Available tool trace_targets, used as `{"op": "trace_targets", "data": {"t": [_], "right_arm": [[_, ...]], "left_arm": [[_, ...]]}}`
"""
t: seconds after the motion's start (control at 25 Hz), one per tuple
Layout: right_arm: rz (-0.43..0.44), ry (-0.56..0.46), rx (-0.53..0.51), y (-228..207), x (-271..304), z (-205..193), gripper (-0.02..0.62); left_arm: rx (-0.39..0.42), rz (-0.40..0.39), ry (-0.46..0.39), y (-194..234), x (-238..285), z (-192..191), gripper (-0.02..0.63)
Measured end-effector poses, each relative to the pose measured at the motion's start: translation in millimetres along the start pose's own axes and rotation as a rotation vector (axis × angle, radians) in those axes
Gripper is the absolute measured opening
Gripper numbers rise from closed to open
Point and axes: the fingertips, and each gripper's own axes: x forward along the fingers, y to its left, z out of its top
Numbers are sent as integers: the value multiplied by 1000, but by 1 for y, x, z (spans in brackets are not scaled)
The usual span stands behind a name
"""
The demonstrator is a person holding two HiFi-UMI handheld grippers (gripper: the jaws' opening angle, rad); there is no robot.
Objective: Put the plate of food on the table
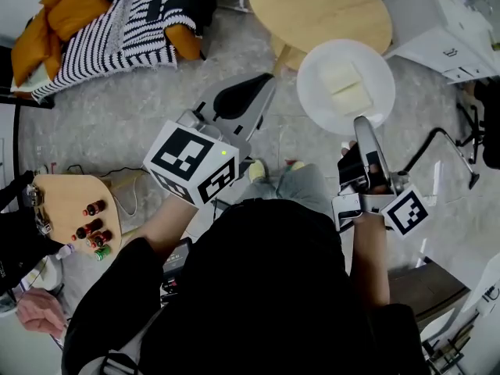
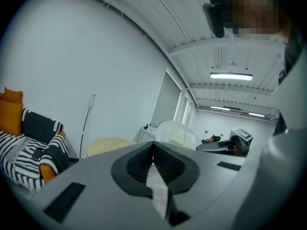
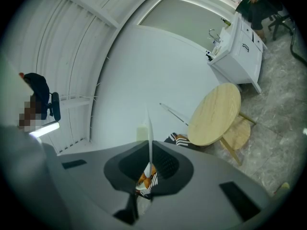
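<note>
I am looking steeply down over a person in dark clothing who is holding a gripper in each hand above a grey speckled floor (image 1: pixel 117 116). The right gripper (image 1: pixel 362 125) is pinching the near rim of a round white plate (image 1: pixel 319 104), its jaws closed tight on the thin edge. In the right gripper view the rim is showing edge-on as a pale line between the pads. Two pale, blocky pieces of food (image 1: pixel 344 88) are lying on the plate. The plate is hanging in the air just beside a round wooden counter (image 1: pixel 328 6), and its far rim is overlapping the counter's near edge in the head view. It is not resting on the counter.

The left gripper (image 2: pixel 153 144) is hovering to the left of the plate, apart from it. Its jaws are pressed together with nothing between them.

A sofa (image 1: pixel 187 10) with a black-and-white striped blanket (image 1: pixel 117 33) and orange cushions (image 1: pixel 70 6) is sitting at upper left. A small wooden side counter (image 1: pixel 62 198) at far left is carrying a few little bottles (image 1: pixel 92 229). A white cabinet (image 1: pixel 453 30) is standing at upper right.
</note>
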Motion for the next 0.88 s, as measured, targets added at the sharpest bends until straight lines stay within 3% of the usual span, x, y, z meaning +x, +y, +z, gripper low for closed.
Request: {"op": "trace_targets", "data": {"t": [0.48,0.88], "right_arm": [[28,-27,-25,1,11,4,18],[52,-50,5,-18,51,31,18]], "left_arm": [[17,0,-30,11,-2,8,8],[43,-1,-25,36,36,23,8]]}}
